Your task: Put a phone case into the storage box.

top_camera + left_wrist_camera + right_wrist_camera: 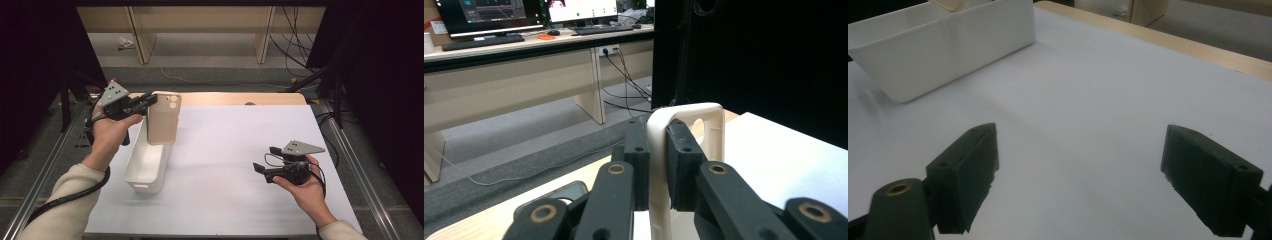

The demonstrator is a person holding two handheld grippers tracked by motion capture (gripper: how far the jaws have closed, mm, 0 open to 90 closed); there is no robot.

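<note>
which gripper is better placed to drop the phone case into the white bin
Left. The left gripper is shut on the edge of the beige phone case, holding it upright right above the white bin. The right gripper sits open and empty over the white table cover, away from the bin.

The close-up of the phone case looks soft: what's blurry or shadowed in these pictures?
Left gripper view: the fingers and the case between them are soft at the bottom, the desks behind sharper. Right gripper view: the near fingers are blurred. High view: even light, dark sides, a faint shadow beside the bin.
</note>
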